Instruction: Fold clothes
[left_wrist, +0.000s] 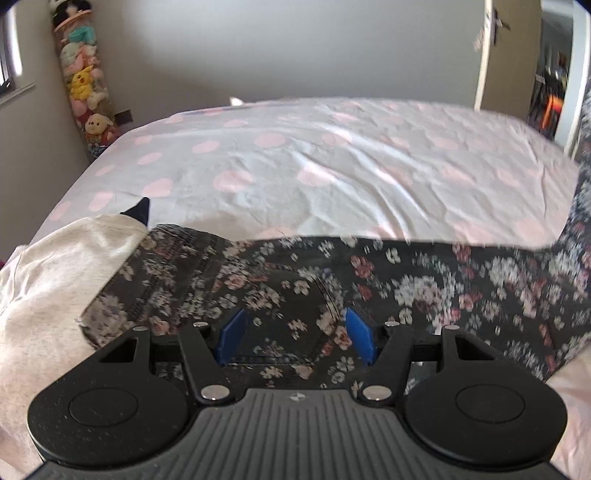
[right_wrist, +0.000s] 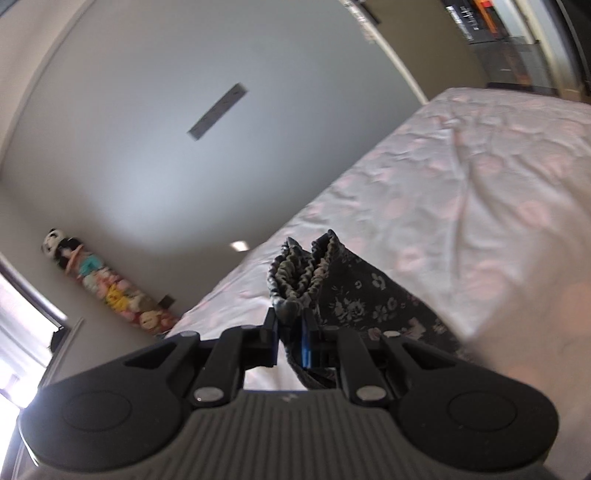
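Blue-padded left gripper (left_wrist: 295, 338) stands apart over the dark floral garment (left_wrist: 369, 288); the right gripper (right_wrist: 291, 339) is clamped on its gathered waistband (right_wrist: 301, 271). Beyond lie a cream garment (left_wrist: 55, 266), the polka-dot bed sheet (left_wrist: 332, 166) and stacked plush toys (left_wrist: 83, 77).

no readable words, numbers or brand names appear in either view. the only mark is a small round white emblem on the grey ribbed body of the left gripper (left_wrist: 295, 334), too small to identify.
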